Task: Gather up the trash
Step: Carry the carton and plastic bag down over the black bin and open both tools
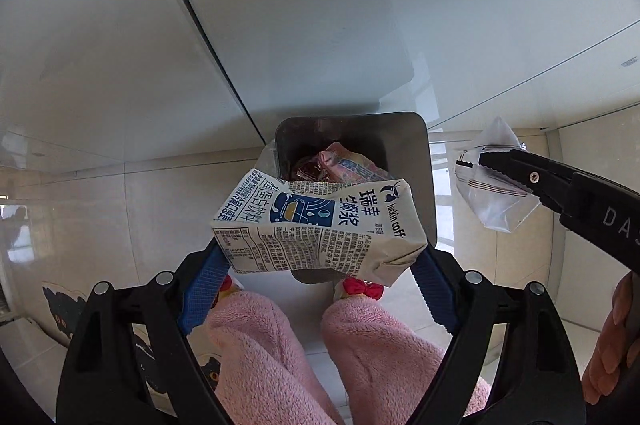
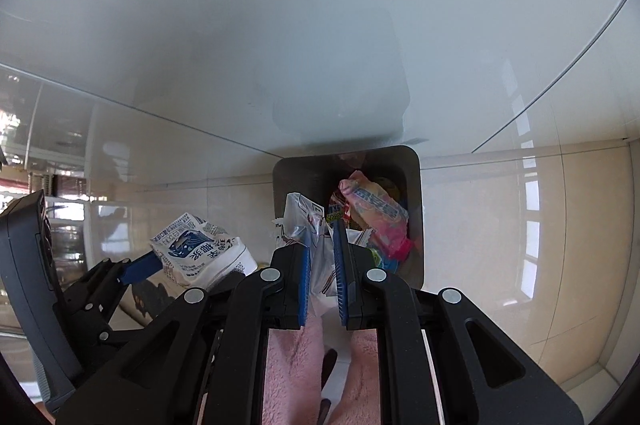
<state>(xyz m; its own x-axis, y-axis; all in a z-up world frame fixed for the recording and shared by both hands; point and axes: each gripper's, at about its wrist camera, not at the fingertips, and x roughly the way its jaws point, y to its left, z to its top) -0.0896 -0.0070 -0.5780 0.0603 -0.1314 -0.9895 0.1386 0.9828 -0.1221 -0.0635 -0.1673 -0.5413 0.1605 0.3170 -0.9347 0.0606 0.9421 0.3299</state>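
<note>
A crumpled white-and-blue drink carton [image 1: 320, 221] is clamped between the blue pads of my left gripper [image 1: 320, 251], which points straight down over the near rim of a dark rectangular bin [image 1: 416, 153]. My right gripper [image 1: 500, 165] comes in from the right, shut on a clear plastic wrapper [image 1: 496, 201] just beside the bin. In the right wrist view the wrapper [image 2: 300, 217] sticks up between the pads of my right gripper [image 2: 322, 245], above the bin [image 2: 414, 185]. The carton [image 2: 200, 249] and my left gripper [image 2: 196, 261] are at the left.
The bin holds a pink snack packet [image 2: 376, 217] and other colourful wrappers. A white cabinet front [image 1: 320, 5] rises behind it. A person's pink fleece legs [image 1: 260, 353] and red-bowed slippers [image 1: 368, 289] stand on beige tiles. A cat-print mat [image 1: 64, 309] lies left.
</note>
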